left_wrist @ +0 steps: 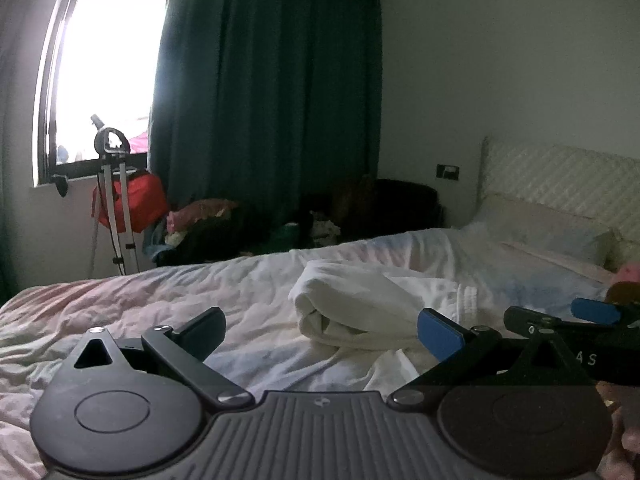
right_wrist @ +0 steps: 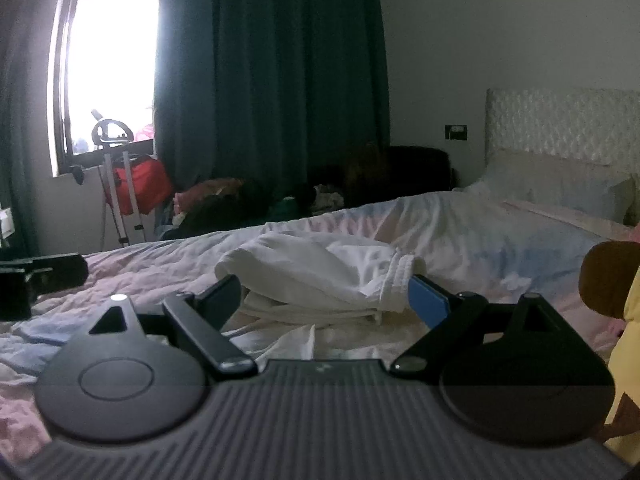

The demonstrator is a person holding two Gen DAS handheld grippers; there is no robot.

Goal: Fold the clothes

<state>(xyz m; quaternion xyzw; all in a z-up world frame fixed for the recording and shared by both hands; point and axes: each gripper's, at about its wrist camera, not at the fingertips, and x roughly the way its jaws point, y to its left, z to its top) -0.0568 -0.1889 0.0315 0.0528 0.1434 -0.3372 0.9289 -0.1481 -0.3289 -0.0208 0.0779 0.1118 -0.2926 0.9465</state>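
A white garment [left_wrist: 360, 308] lies bunched and partly folded on the bed; it also shows in the right wrist view [right_wrist: 316, 280], with a ribbed cuff [right_wrist: 398, 284] at its right end. My left gripper [left_wrist: 320, 332] is open and empty, just short of the garment. My right gripper [right_wrist: 324, 300] is open and empty, its fingers either side of the garment's near edge. The right gripper also shows at the right of the left wrist view [left_wrist: 560, 320]. The left gripper shows at the left edge of the right wrist view [right_wrist: 40, 276].
The bed [left_wrist: 140, 304] has a crumpled pastel cover, a pillow [right_wrist: 560, 184] and a quilted headboard [right_wrist: 560, 120]. A clothes pile [left_wrist: 200, 220], a red bag [left_wrist: 136, 200] and a tripod [left_wrist: 116, 200] stand beyond under the window and green curtain. A brown and yellow object [right_wrist: 608, 276] is at the right.
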